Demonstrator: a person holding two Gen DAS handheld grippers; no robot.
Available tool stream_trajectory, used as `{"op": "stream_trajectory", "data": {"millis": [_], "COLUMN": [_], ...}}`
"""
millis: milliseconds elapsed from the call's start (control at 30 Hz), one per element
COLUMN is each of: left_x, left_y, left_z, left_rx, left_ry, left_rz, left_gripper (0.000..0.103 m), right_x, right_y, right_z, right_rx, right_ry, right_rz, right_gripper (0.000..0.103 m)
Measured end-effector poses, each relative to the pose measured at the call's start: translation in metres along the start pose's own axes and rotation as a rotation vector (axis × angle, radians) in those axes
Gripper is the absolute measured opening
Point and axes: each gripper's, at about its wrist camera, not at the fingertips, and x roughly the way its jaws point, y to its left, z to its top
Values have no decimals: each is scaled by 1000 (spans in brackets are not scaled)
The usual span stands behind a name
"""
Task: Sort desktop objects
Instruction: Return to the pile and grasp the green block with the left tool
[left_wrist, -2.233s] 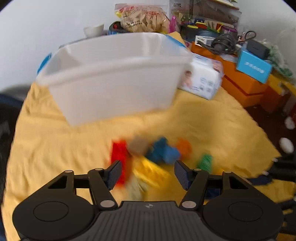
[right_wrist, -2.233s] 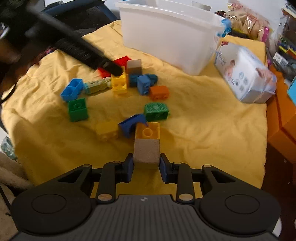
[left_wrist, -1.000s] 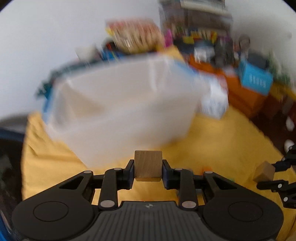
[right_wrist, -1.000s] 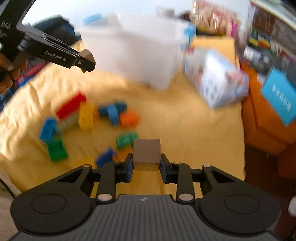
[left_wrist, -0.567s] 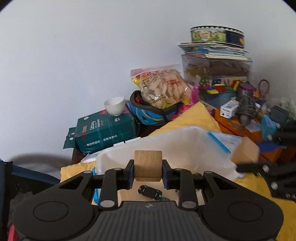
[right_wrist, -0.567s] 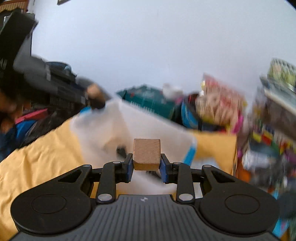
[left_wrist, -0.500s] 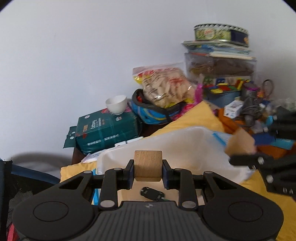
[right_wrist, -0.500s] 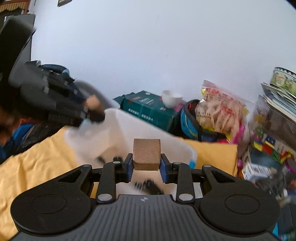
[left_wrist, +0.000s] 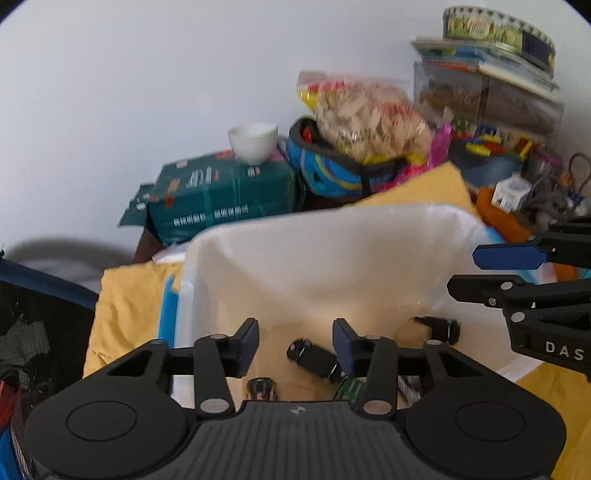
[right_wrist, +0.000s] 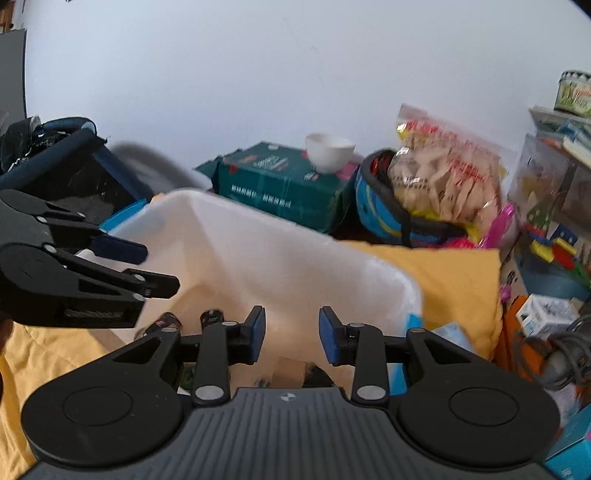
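Both grippers hang over the white plastic bin (left_wrist: 332, 251), which also shows in the right wrist view (right_wrist: 280, 254). My left gripper (left_wrist: 294, 341) is open and empty. My right gripper (right_wrist: 291, 334) is open and empty too; it shows side-on in the left wrist view (left_wrist: 480, 271). Inside the bin lie small black toy cars (left_wrist: 314, 356) and a wooden cube (left_wrist: 408, 330). Another wooden cube (right_wrist: 290, 371) lies on the bin floor below my right gripper. The left gripper (right_wrist: 151, 267) shows side-on at the left of the right wrist view.
Behind the bin stand a green carton (left_wrist: 221, 199) with a white cup (left_wrist: 253, 142) on it, a blue helmet (left_wrist: 332, 173) and a bag of snacks (left_wrist: 365, 114). A yellow cloth (right_wrist: 450, 273) covers the table. Cluttered boxes and shelves (left_wrist: 487, 92) stand at the right.
Both grippers have opened and dropped their wooden cubes into the white bin. The two grippers have stayed above the bin.
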Motion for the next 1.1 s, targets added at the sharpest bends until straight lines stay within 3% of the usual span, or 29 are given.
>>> {"op": "stream_trajectory", "data": {"millis": [67, 167, 267, 467, 733, 867, 1100], "left_x": [-16, -47, -68, -83, -79, -82, -97], "left_y": [-1, -9, -16, -42, -59, -70, -99], "left_z": [2, -4, -19, -80, -159, -174, -189], "left_rx": [10, 37, 61, 151, 89, 79, 130], "left_ry": [-33, -73, -80, 39, 256, 283, 265], "left_rz": [-1, 16, 11, -15, -95, -111, -153], "left_gripper": [50, 64, 65, 65, 64, 64, 64], "right_x": [-15, -39, -61, -87, -94, -95, -115], "right_y": [-1, 0, 5, 16, 20, 29, 56], "right_z": [0, -4, -16, -63, -135, -155, -167], "right_rx": [-3, -8, -9, -66, -33, -45, -129], "right_ry": [-34, -64, -63, 16, 199, 259, 226], "right_rz": [6, 16, 47, 117, 171, 206, 268], "right_gripper": [36, 36, 36, 36, 36, 36, 35]}}
